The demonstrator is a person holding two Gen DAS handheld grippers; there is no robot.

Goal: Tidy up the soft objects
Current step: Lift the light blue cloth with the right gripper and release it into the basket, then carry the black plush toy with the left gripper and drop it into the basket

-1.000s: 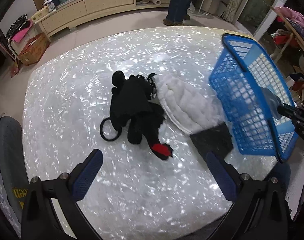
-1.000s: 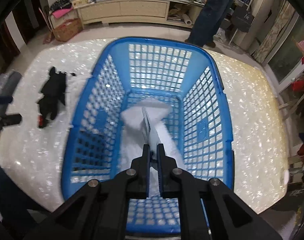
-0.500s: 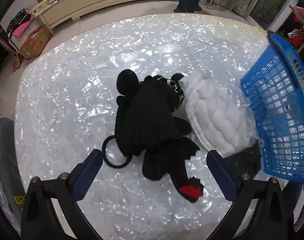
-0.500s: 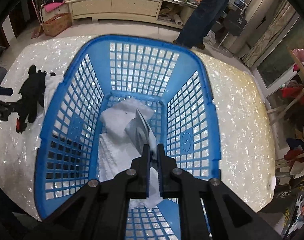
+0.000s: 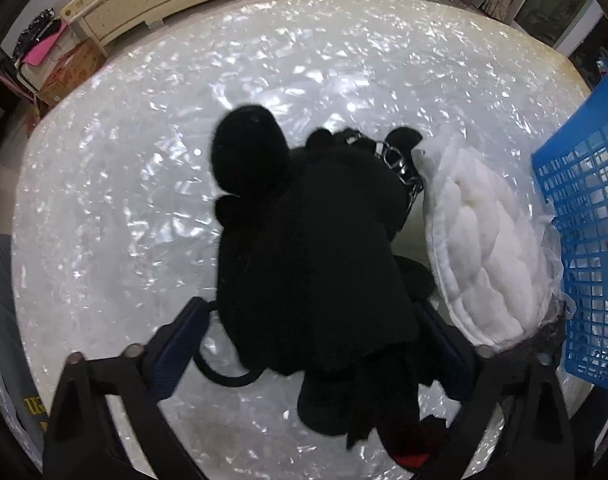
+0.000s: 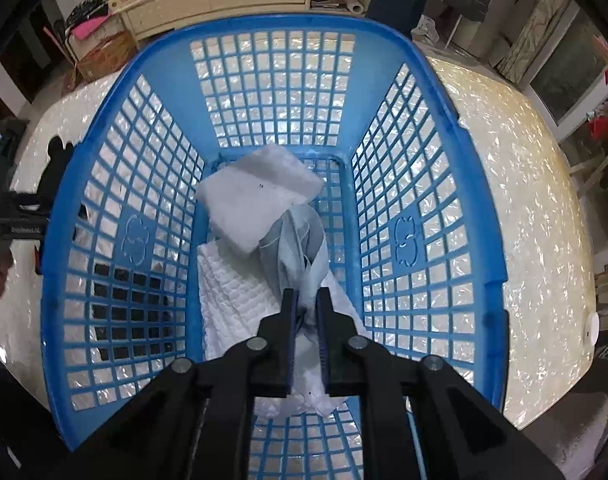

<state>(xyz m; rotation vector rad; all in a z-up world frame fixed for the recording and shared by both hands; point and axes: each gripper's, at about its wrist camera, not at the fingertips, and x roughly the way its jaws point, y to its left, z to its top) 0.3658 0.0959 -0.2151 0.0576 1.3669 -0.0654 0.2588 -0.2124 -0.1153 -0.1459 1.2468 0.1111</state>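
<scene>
While left gripper straddles black plush — jaws wide, closing

Black angular frames are carrying both tools: the left gripper is showing dark blue pads at lower centre, the right gripper thin blue-edged fingers, with round silver screws glinting along each arm.
</scene>
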